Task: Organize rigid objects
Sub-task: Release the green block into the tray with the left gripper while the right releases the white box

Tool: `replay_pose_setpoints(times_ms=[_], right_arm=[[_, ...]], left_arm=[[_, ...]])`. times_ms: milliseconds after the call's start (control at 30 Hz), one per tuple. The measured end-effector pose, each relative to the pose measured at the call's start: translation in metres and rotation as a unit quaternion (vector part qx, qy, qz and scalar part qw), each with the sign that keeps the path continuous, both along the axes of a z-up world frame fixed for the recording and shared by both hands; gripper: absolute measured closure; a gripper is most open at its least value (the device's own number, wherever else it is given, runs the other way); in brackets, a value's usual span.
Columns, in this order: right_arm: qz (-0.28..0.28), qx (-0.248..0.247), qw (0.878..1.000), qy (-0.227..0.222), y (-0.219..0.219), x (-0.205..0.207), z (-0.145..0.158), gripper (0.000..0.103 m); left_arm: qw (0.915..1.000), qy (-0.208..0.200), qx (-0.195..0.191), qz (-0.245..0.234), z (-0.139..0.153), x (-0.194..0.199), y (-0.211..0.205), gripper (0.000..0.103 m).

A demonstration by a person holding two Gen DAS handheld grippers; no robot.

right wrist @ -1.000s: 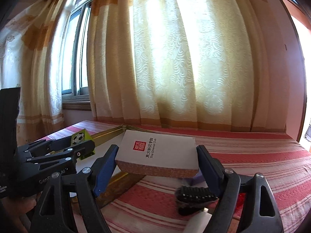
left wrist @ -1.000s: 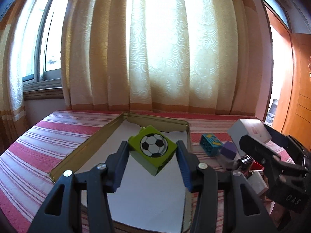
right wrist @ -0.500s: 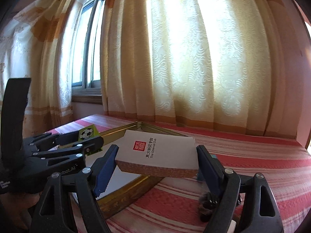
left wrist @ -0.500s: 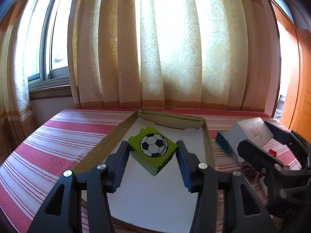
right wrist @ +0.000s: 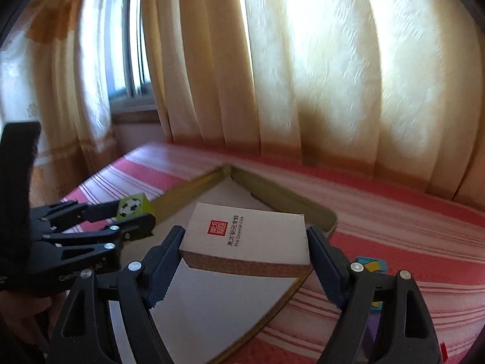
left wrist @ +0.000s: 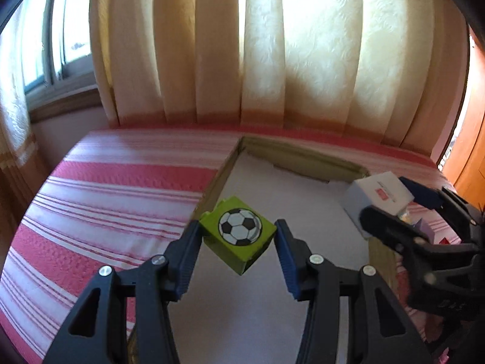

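My left gripper [left wrist: 238,238] is shut on a green block with a football picture [left wrist: 238,233] and holds it above the left edge of a gold-rimmed tray [left wrist: 298,159] with a white floor. My right gripper [right wrist: 247,250] is shut on a white box with a red seal and a cork-patterned side [right wrist: 247,236], held over the tray [right wrist: 291,192]. In the left wrist view the white box [left wrist: 379,194] shows at the right. In the right wrist view the green block [right wrist: 132,206] shows at the left.
The tray lies on a red and white striped cloth [left wrist: 121,188]. A blue block [right wrist: 371,265] and a purple block [left wrist: 424,227] lie on the cloth right of the tray. Cream curtains [left wrist: 257,45] hang behind, with a window [left wrist: 60,30] at the left.
Both grippers have moved left and forward over the tray, each still holding its object. The loose items on the right have mostly slid out of the left wrist view.
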State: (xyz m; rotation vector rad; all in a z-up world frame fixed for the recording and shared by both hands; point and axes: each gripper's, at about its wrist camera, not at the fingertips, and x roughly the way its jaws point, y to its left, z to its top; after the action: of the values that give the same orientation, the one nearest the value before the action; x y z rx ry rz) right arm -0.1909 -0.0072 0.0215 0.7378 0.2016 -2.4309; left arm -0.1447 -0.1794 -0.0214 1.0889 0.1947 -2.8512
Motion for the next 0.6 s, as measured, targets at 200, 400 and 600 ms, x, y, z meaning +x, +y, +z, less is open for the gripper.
replay_pose_setpoints(times_ms=[200,400,600], right_arm=[[0.006,0.041,0.999,-0.02,-0.025,-0.022,-0.014,0.021],[-0.001,0.075,0.997,-0.004,-0.031,-0.015,-0.017,0.02],[0.005,0.053,0.999,0.008,0.001,0.018,-0.003,0.019]], left_arm=[[0.9995,-0.029,-0.013,0.001,-0.006,-0.014,-0.003,0.053],[0.9989,-0.031,-0.032,0.011,-0.003,-0.013,-0.003,0.033],[0.9981,0.033,-0.039,0.034,0.015,0.027,0.012,0.004]])
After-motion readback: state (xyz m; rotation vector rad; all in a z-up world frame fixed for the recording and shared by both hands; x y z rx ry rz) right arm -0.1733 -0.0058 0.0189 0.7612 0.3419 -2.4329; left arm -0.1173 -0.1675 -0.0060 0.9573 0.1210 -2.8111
